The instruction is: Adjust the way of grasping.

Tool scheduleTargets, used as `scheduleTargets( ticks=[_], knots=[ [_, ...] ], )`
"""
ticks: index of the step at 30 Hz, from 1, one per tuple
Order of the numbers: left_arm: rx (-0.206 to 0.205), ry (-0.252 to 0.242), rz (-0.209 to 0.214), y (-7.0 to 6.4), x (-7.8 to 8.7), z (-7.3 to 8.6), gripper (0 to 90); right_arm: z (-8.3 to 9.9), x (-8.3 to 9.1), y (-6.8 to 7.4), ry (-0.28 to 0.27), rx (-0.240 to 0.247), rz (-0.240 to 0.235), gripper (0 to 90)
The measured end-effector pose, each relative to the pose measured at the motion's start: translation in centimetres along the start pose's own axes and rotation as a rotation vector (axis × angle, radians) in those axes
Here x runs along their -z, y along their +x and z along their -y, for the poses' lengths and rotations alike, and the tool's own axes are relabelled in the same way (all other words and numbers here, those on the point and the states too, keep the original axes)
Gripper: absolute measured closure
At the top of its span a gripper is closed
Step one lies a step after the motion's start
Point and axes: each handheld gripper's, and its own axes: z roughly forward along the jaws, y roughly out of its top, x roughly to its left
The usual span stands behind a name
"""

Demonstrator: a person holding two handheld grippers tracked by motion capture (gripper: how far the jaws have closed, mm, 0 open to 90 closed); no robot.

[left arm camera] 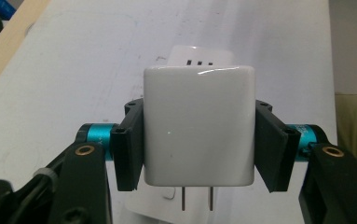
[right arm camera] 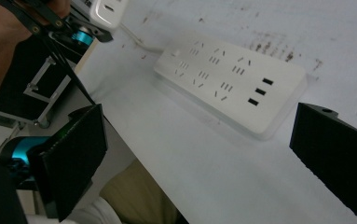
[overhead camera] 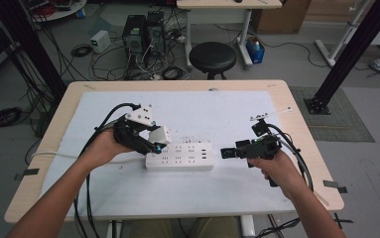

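Observation:
A white power strip [overhead camera: 178,156] lies flat on the white mat [overhead camera: 227,111] in mid-table, with several socket groups and three USB slots [right arm camera: 258,91] at its right end. My left gripper [overhead camera: 154,142] is shut on a white cube-shaped plug adapter [left arm camera: 198,126], held just above the strip's left end [left arm camera: 203,57], its two metal prongs [left arm camera: 196,199] bare. My right gripper [overhead camera: 225,152] stands open right of the strip [right arm camera: 232,86], its jaws wide apart with nothing between them. The adapter [right arm camera: 105,10] also shows at the top left of the right gripper view.
The strip's white cord [overhead camera: 53,154] runs left across the mat. The wooden table [overhead camera: 296,106] ends close to both hands. Beyond its far edge stand a black stool [overhead camera: 212,57], computer towers [overhead camera: 143,32] with cables, and black frame posts [overhead camera: 348,59].

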Motion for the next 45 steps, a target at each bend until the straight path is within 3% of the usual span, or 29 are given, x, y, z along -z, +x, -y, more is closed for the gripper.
scheduleTargets(
  ticks=[4,8,9,13,16,21,25,37,45],
  knots=[
    [-0.003,0.004,0.004,-0.2,-0.3,-0.2,42.6,-0.5,0.7,0.9,-0.017,0.037,0.045,3.3],
    [-0.006,0.01,0.006,-0.2,-0.5,-0.2,42.6,-1.2,2.3,2.5,-0.019,0.124,0.187,3.3],
    [-0.002,0.009,0.004,-0.2,-0.5,-0.2,42.6,-1.3,2.7,3.0,-0.029,0.139,0.202,3.3],
    [-0.017,0.011,0.008,-0.5,-0.5,-0.4,42.6,-1.7,3.1,4.2,-0.058,0.143,0.169,3.3],
    [-0.027,0.008,0.007,-0.8,-0.5,-0.5,42.6,-1.8,2.0,4.5,-0.053,0.118,0.108,3.3],
    [-0.036,-0.002,0.015,-1.4,-0.6,-0.9,42.6,-2.1,-0.8,4.0,-0.001,0.071,0.054,3.3],
    [-0.054,-0.004,0.019,-1.6,-0.8,-1.4,42.6,-2.4,-3.0,3.4,0.021,0.016,-0.031,3.3],
    [-0.099,-0.016,0.054,-2.8,-3.2,-2.8,42.6,-3.5,-6.7,2.2,0.061,-0.123,-0.172,3.4],
    [-0.119,-0.02,0.076,-3.2,-4.7,-3.3,42.5,-3.5,-8.1,2.0,0.099,-0.179,-0.189,5.6]
  ],
)
